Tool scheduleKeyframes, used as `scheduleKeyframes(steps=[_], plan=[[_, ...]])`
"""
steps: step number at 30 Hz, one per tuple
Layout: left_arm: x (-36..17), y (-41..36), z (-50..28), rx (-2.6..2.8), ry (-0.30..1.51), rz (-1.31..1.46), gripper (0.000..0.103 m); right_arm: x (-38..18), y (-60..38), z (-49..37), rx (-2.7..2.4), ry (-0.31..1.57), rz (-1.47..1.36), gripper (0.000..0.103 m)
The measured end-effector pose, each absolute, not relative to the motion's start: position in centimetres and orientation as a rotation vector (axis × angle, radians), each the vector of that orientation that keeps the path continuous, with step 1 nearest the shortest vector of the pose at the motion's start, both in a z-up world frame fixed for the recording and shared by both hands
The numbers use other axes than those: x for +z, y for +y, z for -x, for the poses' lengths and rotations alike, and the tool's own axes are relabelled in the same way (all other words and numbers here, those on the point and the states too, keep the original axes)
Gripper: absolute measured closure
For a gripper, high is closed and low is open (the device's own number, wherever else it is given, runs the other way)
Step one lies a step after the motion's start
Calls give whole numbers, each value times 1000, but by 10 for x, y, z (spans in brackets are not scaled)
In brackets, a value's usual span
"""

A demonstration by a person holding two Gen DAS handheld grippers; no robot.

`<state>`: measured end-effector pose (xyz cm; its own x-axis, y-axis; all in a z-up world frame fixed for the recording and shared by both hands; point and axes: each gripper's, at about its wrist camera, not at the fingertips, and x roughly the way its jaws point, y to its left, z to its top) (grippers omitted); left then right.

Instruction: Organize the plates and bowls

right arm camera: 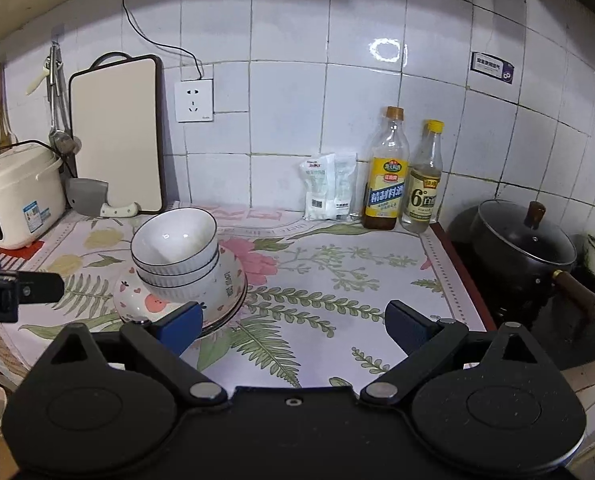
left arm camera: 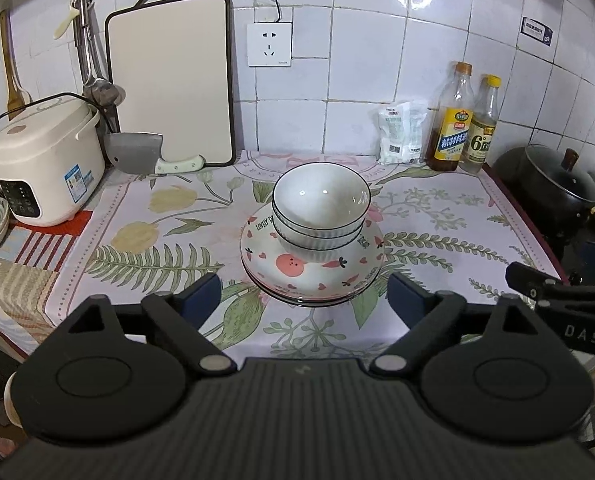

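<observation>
Three white ribbed bowls (left arm camera: 321, 200) with dark rims sit nested on a small stack of plates (left arm camera: 297, 272) printed with pink fruit and hearts, in the middle of the flowered cloth (left arm camera: 157, 240). My left gripper (left arm camera: 304, 294) is open just in front of the plates. Its blue pads stand wide on either side of the near rim and touch nothing. In the right wrist view the bowls (right arm camera: 173, 240) and plates (right arm camera: 149, 304) lie to the left. My right gripper (right arm camera: 293, 320) is open over bare cloth, its left finger close to the plates' edge.
A rice cooker (left arm camera: 45, 160), a cutting board (left arm camera: 169, 80) and a cleaver (left arm camera: 137, 152) stand at the back left. White bags (left arm camera: 401, 132) and two bottles (left arm camera: 451, 120) stand at the back right. A black lidded pot (right arm camera: 525, 244) sits on the stove beyond the cloth's right edge.
</observation>
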<state>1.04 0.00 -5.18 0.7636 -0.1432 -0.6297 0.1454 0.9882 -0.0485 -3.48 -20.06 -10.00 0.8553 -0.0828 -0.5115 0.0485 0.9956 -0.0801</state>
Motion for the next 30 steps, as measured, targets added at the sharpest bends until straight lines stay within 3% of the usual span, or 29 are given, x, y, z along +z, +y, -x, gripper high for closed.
scheduleKeyframes(steps=[5, 30], plan=[[-54, -1, -8, -156, 679, -12, 5, -102, -202, 35, -77, 544, 52, 4], [-53, 1, 4, -154, 710, -28, 5, -102, -207, 57, -119, 526, 56, 0]])
